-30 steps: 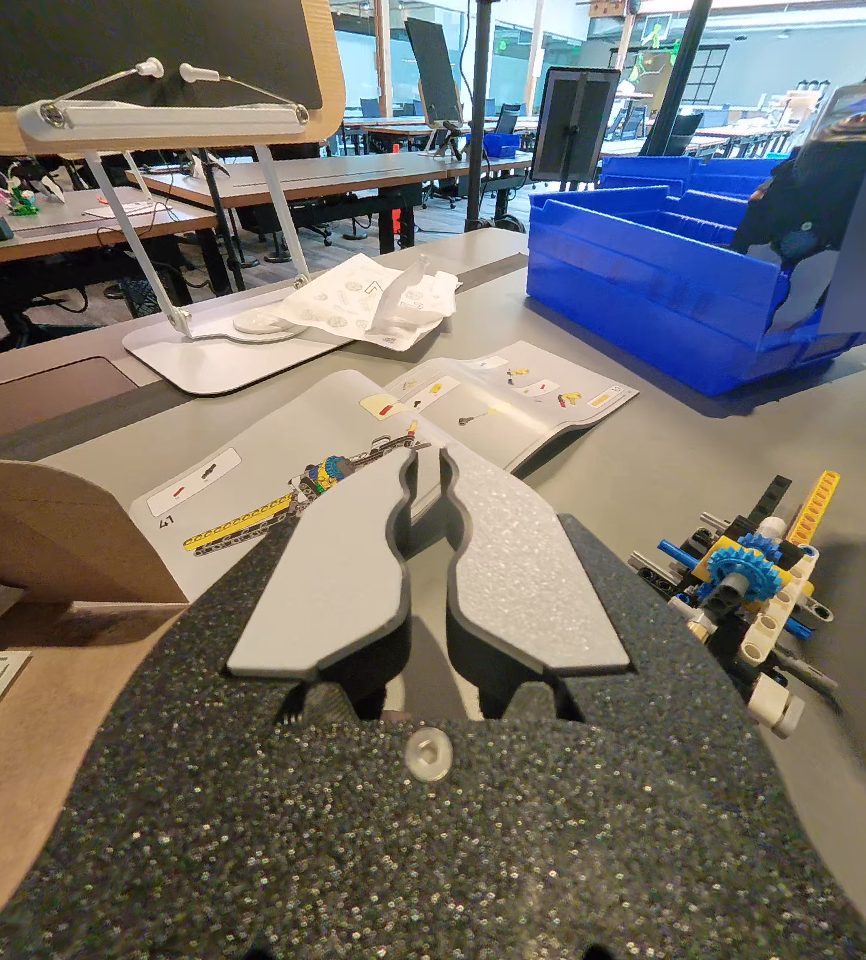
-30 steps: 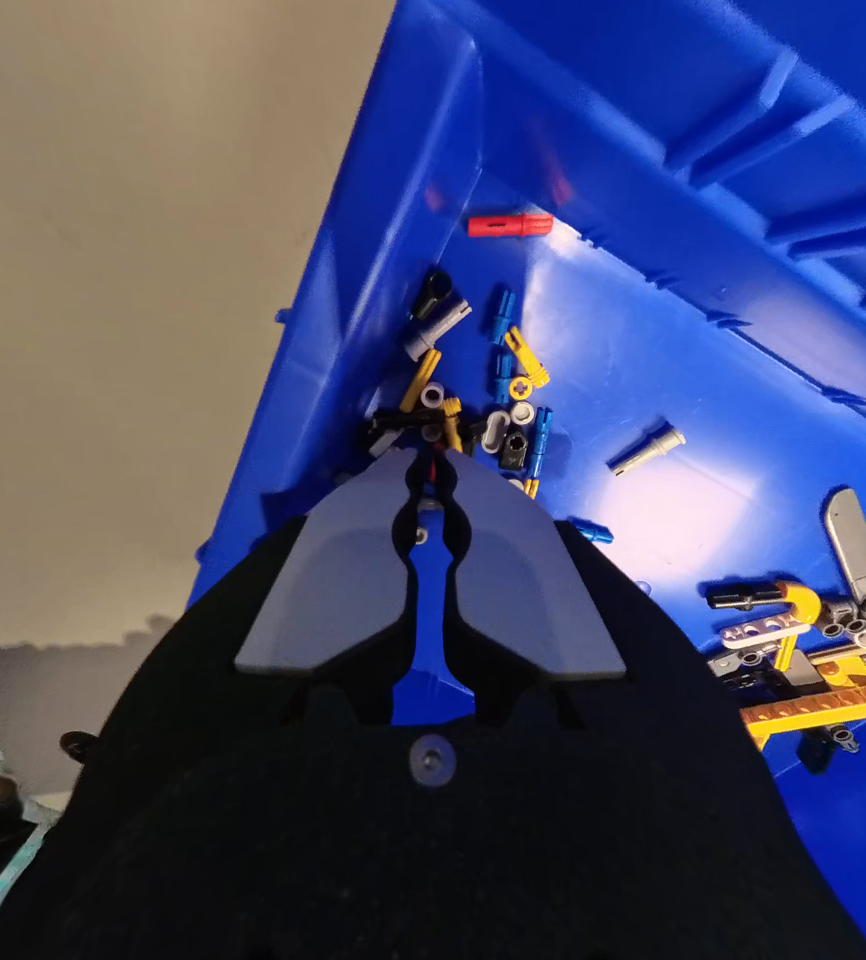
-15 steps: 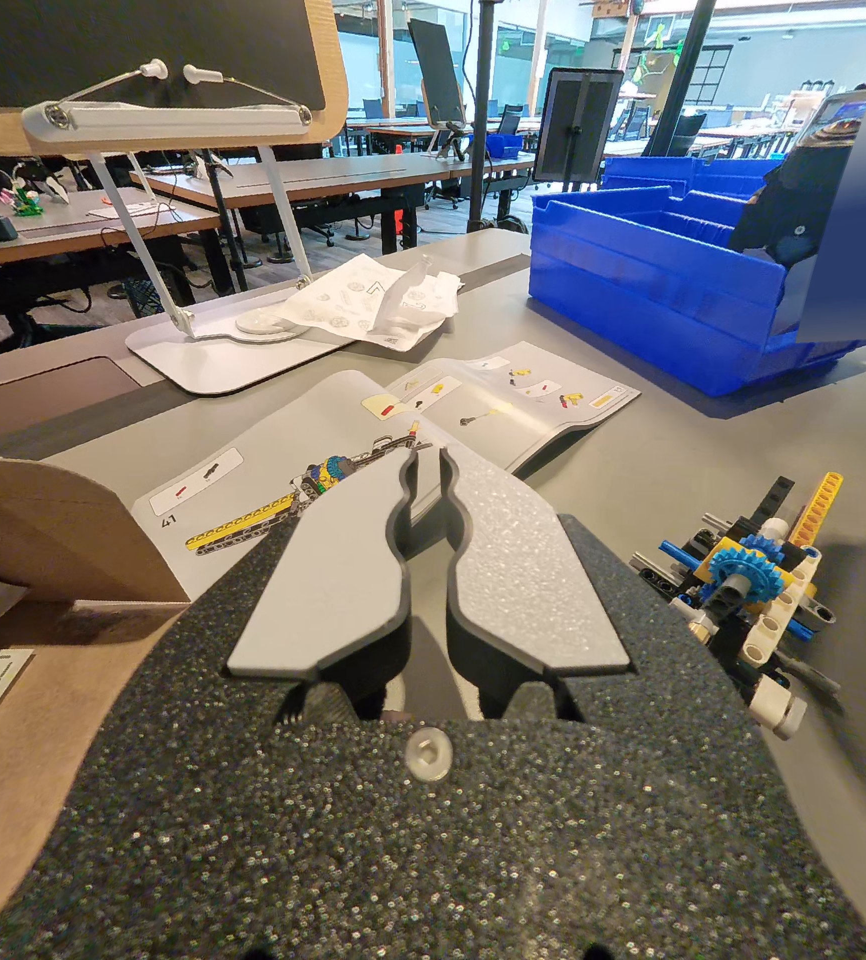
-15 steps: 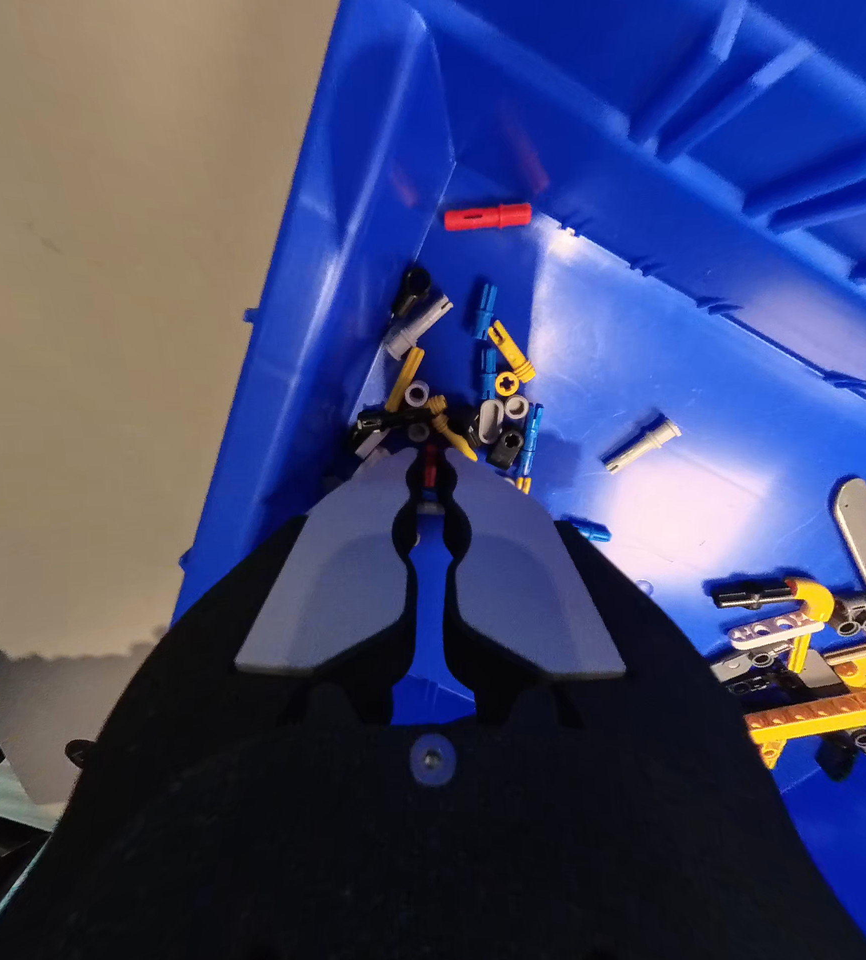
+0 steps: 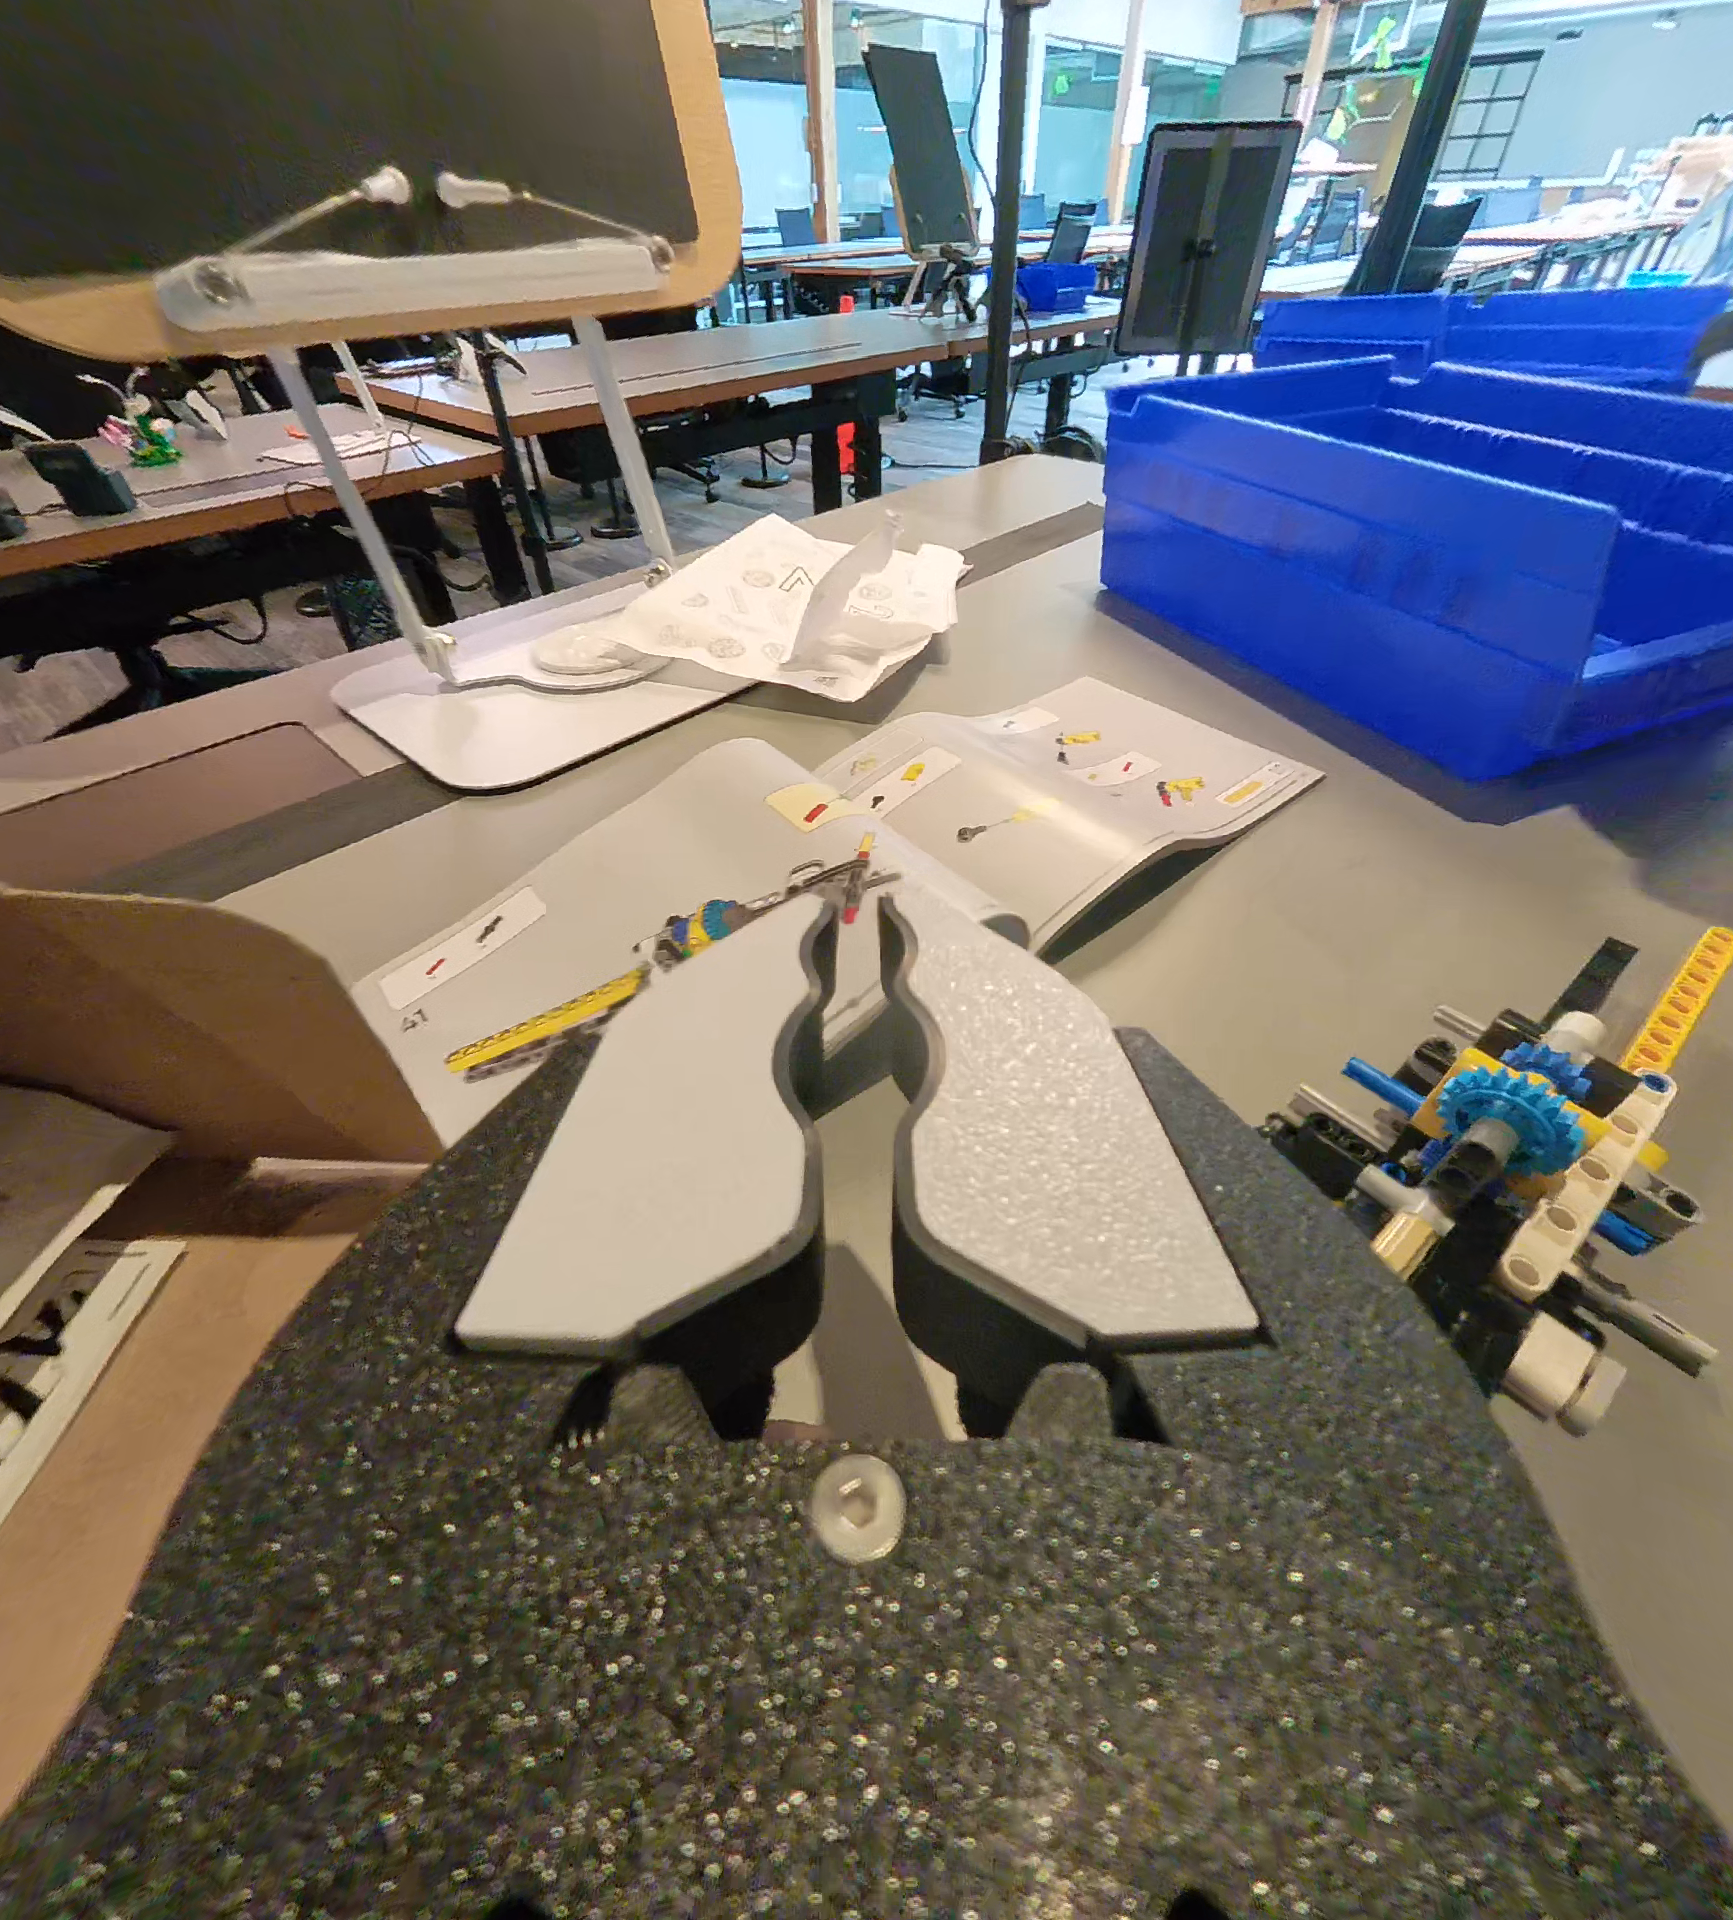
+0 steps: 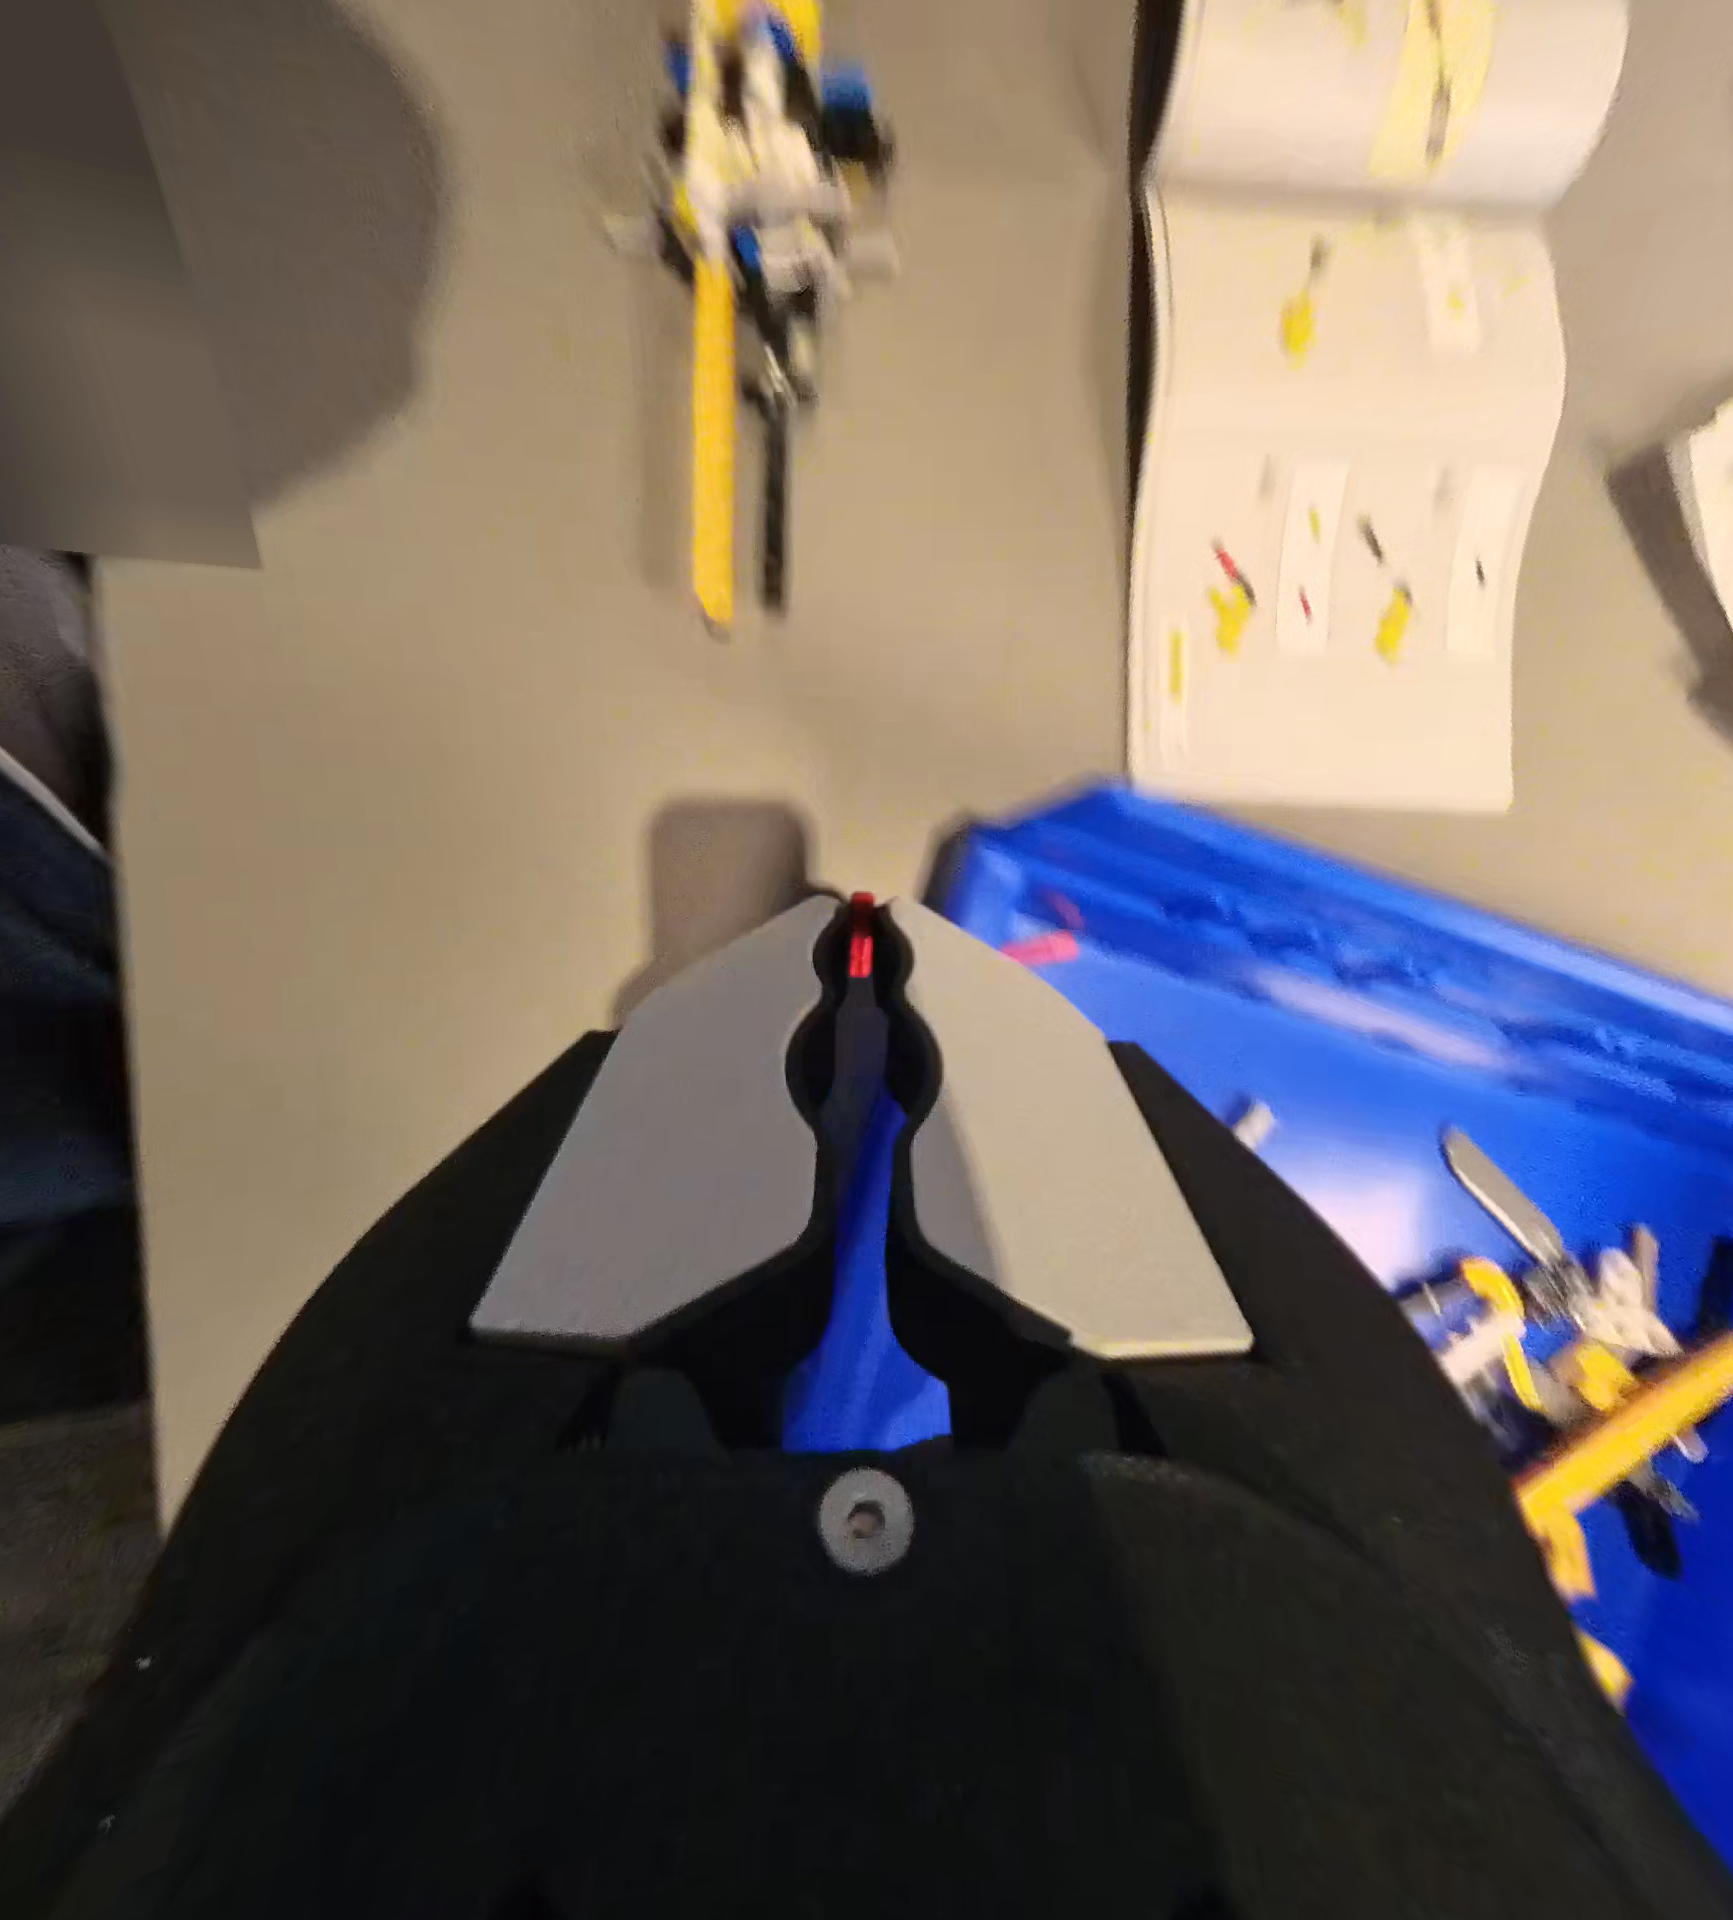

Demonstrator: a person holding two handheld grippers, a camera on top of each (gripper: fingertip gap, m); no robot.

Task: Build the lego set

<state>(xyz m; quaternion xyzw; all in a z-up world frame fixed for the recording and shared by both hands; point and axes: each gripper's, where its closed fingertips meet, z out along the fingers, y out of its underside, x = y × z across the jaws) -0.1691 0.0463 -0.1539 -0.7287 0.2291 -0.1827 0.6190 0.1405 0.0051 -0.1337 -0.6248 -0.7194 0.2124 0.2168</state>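
Note:
The part-built lego model [image 5: 1506, 1143], with a blue gear, white and yellow beams, lies on the grey table right of my left gripper [image 5: 857, 914]. That gripper is nearly closed and empty, hovering over the open instruction booklet [image 5: 1049, 821]. My right gripper [image 6: 862, 914] is shut on a small red pin [image 6: 860, 940] and is raised above the near corner of the blue bin [image 6: 1361, 1039]. The right wrist view is blurred; the model [image 6: 758, 187] and booklet [image 6: 1340, 520] show beyond the gripper.
The blue bin [image 5: 1361, 582] stands at the back right and holds loose lego parts [image 6: 1568, 1351]. A white lamp base [image 5: 509, 717] and crumpled bags [image 5: 800, 613] lie behind the booklet. A cardboard box [image 5: 145, 1018] is at the left. Left tips to right tips: about 30 cm. My right tips are about 20 cm from the model [image 6: 758, 187], my left tips only 15 cm.
My right gripper has lifted out of the blue bin with the red pin and swung toward the table and model. My left gripper has stayed put.

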